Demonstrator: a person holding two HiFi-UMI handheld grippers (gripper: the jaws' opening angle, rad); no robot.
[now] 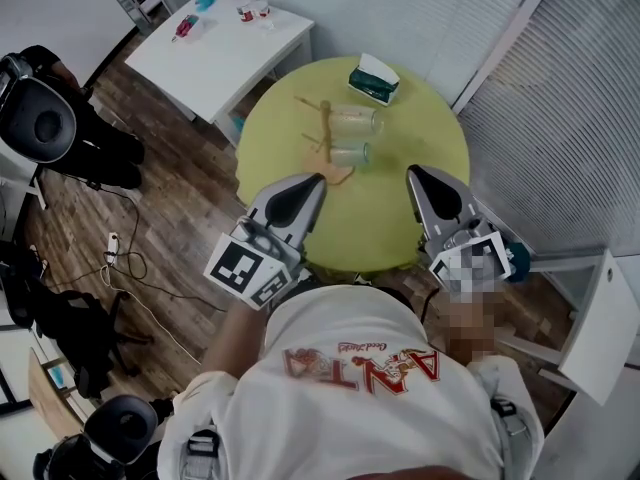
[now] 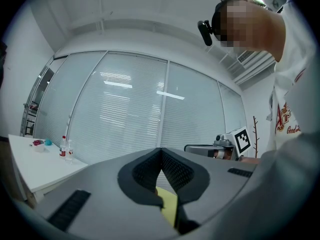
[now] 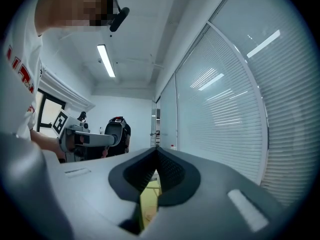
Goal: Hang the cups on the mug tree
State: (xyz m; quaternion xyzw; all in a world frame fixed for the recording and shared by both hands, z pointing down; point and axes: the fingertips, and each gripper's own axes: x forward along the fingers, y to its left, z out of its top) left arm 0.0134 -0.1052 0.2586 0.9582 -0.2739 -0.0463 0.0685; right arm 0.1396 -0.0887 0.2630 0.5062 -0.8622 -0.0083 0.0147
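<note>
A wooden mug tree [image 1: 323, 133] stands on the round yellow-green table [image 1: 400, 208], its base [image 1: 338, 175] toward me. Two clear glass cups [image 1: 355, 120] [image 1: 350, 154] lie sideways against the tree's right side; I cannot tell whether they hang on its pegs. My left gripper [image 1: 320, 177] is shut and empty, its tip just short of the tree's base. My right gripper [image 1: 410, 170] is shut and empty, to the right of the cups. Each gripper's own view shows its jaws met at the tip [image 2: 161, 150] [image 3: 156, 151], pointing up at the blinds.
A teal tissue box [image 1: 374, 80] sits at the table's far edge. A white table [image 1: 220, 48] with small bottles stands at the back left. A black chair [image 1: 40, 118] and cables [image 1: 125, 268] are on the wooden floor at the left; a white stand [image 1: 600, 318] is at the right.
</note>
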